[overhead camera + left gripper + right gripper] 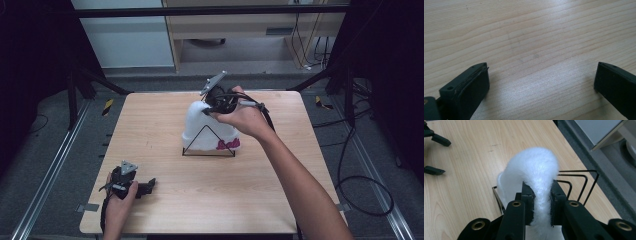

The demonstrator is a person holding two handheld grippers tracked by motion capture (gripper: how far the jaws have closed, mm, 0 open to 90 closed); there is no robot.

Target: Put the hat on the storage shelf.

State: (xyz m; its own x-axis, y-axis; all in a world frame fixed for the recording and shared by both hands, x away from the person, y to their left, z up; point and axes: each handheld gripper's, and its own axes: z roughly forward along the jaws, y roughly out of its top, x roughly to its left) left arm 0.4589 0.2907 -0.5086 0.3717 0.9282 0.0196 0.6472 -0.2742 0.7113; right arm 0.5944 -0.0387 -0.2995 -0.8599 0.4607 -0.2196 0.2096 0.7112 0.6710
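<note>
Right now, at the table: a light wooden table (pixel 165 120) with a person's two forearms coming in from the near edge.
Right gripper: up over the far middle of the table, the right gripper (pixel 541 197) has its two black jaws pinched onto a fold at the top of a white fluffy hat (pixel 534 167); in the right gripper view the fur bulges up between and above the jaws.
Right hand: the right hand (pixel 245 119) wraps the gripper body from the right side, grey three-cornered plate (pixel 213 83) tilted up above it.
Hat: white and fuzzy, with pink lettering (pixel 228 145) on its lower band at the right; it sits on a black wire stand (pixel 209 145) whose triangular front frame shows against the fur in the high view.
Stand, close up: thin black wire bars (pixel 584 182) bend out past the hat toward the table's edge.
Left gripper: low at the near-left of the table, the left gripper (pixel 147 187) points toward the right, held by the left hand (pixel 120 200).
Left jaws: spread wide apart in the left gripper view, nothing between them but bare wood grain.
Spacing: the left gripper sits well apart from the hat and stand.
</note>
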